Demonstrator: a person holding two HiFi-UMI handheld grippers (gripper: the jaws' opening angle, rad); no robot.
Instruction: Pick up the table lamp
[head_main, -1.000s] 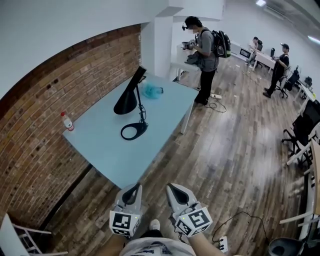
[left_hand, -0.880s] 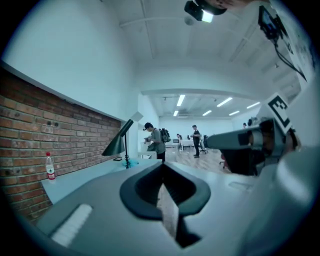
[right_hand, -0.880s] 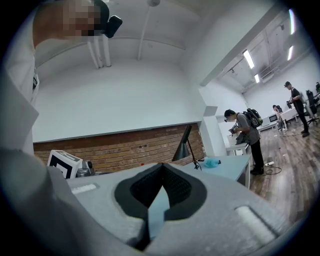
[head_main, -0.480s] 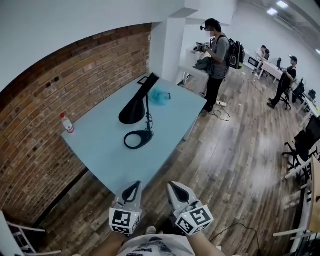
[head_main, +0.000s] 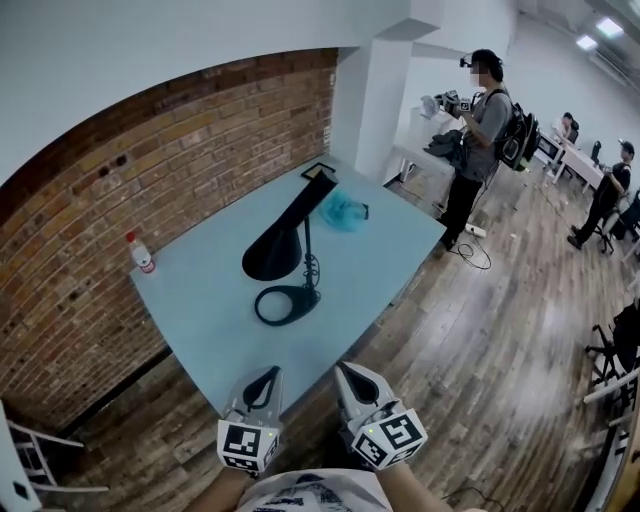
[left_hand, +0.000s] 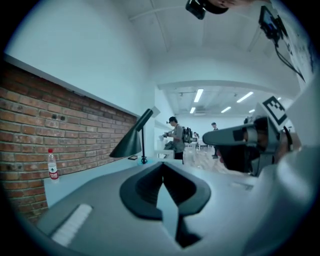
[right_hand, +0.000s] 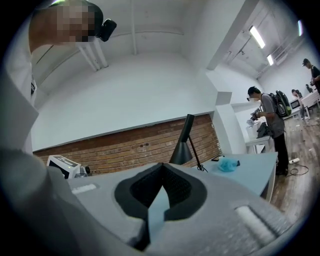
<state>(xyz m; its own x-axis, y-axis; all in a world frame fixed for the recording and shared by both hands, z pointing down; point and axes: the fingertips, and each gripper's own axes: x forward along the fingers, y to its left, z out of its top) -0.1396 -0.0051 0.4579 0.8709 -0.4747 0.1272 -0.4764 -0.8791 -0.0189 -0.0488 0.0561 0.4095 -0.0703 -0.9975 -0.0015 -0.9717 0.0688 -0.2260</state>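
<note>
A black table lamp (head_main: 288, 258) with a cone shade and a ring base stands upright near the middle of a pale blue table (head_main: 230, 330). The lamp (left_hand: 132, 142) shows far ahead in the left gripper view, and the lamp (right_hand: 186, 142) likewise in the right gripper view. My left gripper (head_main: 268, 376) and right gripper (head_main: 342, 372) are held side by side just off the table's near edge, well short of the lamp. Both are shut with nothing between their jaws.
A small bottle (head_main: 142, 254) with a red cap stands at the table's left edge by the brick wall (head_main: 120, 200). A crumpled blue thing (head_main: 345, 212) and a small dark object (head_main: 319, 172) lie beyond the lamp. A person with a backpack (head_main: 482, 135) stands past the table's far end.
Both grippers have come closer to the table's near edge, and the table and lamp now sit lower and larger in the head view. Jaws stayed shut.
</note>
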